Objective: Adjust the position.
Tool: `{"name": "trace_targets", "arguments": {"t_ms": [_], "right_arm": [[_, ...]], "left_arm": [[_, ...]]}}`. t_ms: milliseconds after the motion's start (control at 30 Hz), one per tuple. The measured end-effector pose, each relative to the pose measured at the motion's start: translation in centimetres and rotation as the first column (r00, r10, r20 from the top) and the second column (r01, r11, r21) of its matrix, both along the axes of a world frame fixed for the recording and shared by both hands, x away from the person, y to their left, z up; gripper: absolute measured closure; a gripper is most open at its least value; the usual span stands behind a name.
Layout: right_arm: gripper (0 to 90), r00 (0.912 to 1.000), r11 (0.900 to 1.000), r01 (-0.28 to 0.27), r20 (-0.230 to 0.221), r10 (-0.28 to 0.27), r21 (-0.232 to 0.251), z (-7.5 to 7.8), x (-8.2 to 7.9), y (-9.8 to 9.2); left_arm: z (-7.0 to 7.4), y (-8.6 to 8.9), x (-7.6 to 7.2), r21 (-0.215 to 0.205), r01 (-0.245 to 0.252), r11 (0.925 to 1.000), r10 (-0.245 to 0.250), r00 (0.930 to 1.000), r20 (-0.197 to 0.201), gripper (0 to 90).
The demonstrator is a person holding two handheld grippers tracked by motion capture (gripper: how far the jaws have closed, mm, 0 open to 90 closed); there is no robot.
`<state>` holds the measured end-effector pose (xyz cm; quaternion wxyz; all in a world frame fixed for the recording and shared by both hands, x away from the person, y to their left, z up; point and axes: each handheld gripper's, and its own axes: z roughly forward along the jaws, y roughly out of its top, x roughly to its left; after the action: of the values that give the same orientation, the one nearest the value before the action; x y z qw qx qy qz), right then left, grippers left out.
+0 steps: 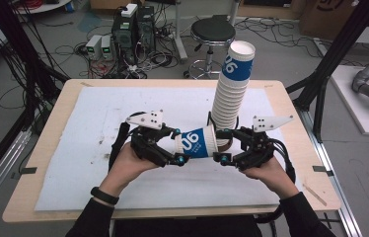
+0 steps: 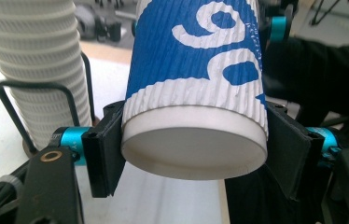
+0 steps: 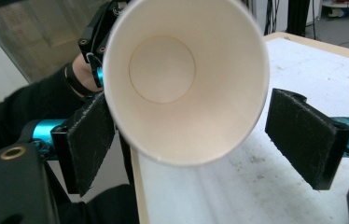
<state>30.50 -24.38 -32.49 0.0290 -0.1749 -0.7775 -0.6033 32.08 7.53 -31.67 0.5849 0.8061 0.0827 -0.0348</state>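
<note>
Cup (image 1: 197, 143), light crushable paper, is clamped at its stiffer base by left gripper (image 1: 176, 146); right gripper (image 1: 220, 144) stands open around the rim.

one cup stack (image 1: 229, 94), one loose cup (image 1: 198, 142), two grippers

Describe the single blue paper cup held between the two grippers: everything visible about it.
The blue paper cup lies sideways above the table, ribbed blue sleeve with white "06", white base band and plain white inside, empty. The left hand-held gripper clamps its base end; its open mouth sits between the right hand-held gripper pads, the far pad clearly apart.
</note>
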Motion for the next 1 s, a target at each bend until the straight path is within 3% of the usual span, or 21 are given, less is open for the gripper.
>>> {"name": "trace_targets", "arguments": {"t_ms": [133, 367, 633, 767, 1000], "right_arm": [[16.2, 0.9996, 1.0, -0.002, -0.027, 0.003, 0.027, -0.3, 0.1, 0.3], [16.2, 0.9962, 0.996, -0.017, -0.083, 0.025, 0.092, -0.7, 0.2, 1.1], [18.1, 0.9978, 0.994, -0.017, -0.063, 0.024, 0.107, -0.5, 0.2, 0.8], [20.3, 0.9989, 0.995, -0.023, -0.039, 0.027, 0.092, -0.4, 0.1, 0.7], [22.8, 0.9995, 1.0, -0.026, -0.019, 0.026, -0.01, -0.2, 0.1, 0.8]], "left_arm": [[-0.1, 0.0, 0.0, -0.043, -0.003, 0.9991, 0.003, 1.0, -0.007, 29.3], [-0.4, -0.7, -0.3, -0.062, 0.006, 0.9981, -0.006, 1.0, 0.008, 29.3], [-0.8, -1.1, -0.2, -0.05, 0.017, 0.9986, -0.018, 0.9998, -0.002, 29.5], [-1.0, -1.4, -0.2, -0.019, 0.027, 0.9995, -0.027, 0.9994, -0.019, 29.3], [-1.2, -2.2, -0.4, 0.113, 0.031, 0.9932, -0.029, 0.9995, -0.014, 24.9]]}}
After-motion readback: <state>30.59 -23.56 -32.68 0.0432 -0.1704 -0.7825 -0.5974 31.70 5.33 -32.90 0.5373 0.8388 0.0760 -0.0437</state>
